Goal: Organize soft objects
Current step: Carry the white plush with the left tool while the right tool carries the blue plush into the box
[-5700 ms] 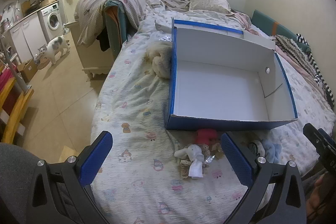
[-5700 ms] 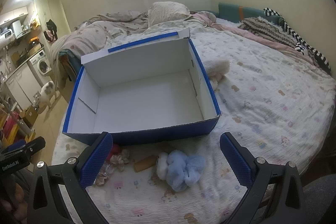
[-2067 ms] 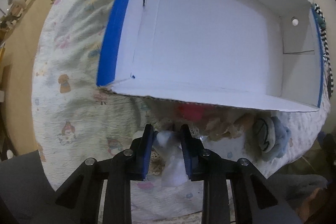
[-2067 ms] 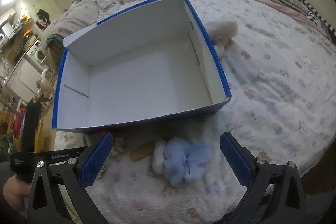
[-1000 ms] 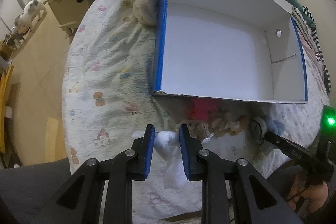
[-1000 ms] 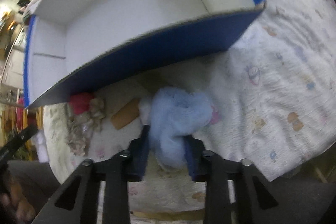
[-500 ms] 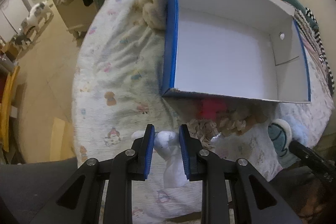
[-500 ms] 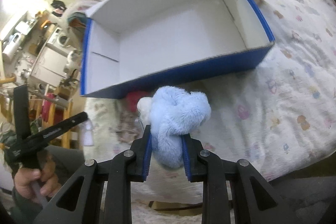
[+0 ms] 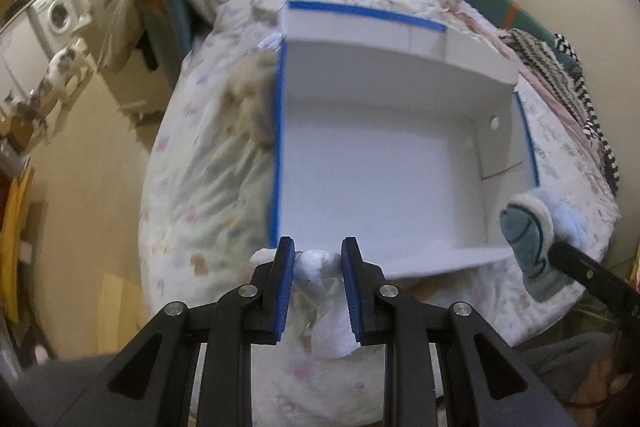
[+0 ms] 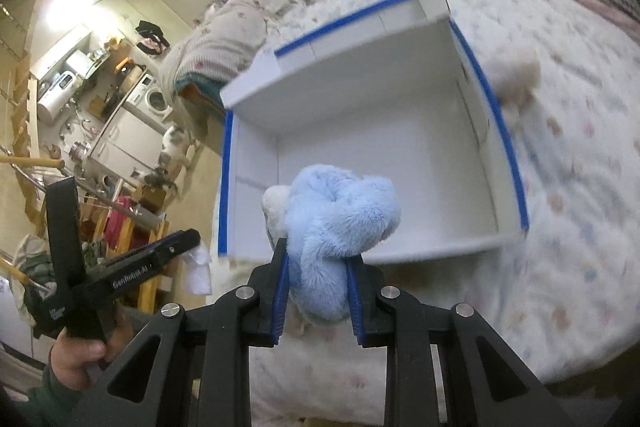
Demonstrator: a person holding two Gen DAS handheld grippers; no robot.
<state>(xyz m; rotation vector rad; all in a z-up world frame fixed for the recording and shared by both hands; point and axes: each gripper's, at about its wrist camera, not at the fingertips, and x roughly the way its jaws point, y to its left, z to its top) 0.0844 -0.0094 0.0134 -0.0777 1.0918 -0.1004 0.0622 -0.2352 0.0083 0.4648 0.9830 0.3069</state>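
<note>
The left gripper (image 9: 317,259) sits at the bottom centre of its own view, its blue pads clamped narrowly on a small white plush toy (image 9: 320,275) that hangs down between the fingers. In the right wrist view the same gripper appears at lower left, with the white toy (image 10: 198,269) dangling from its tip and a hand (image 10: 76,359) around its handle.

The right gripper (image 10: 318,267), bottom centre of its view, is clenched on a fluffy light-blue plush toy (image 10: 340,223) that bulges above the pads. In the left wrist view that toy (image 9: 528,231) shows at the right edge, and only there can its grey-blue embroidered face be seen.

Both toys are held in front of the near edge of the open white box with blue trim (image 9: 276,155), which fills the middle of each frame on the patterned bed sheet (image 9: 208,163). A cream furry item (image 9: 252,95) lies against the box's outer wall, left of it in the left view and at the upper right (image 10: 514,73) in the right view. A washing machine (image 10: 154,99) shows at the upper left.
</note>
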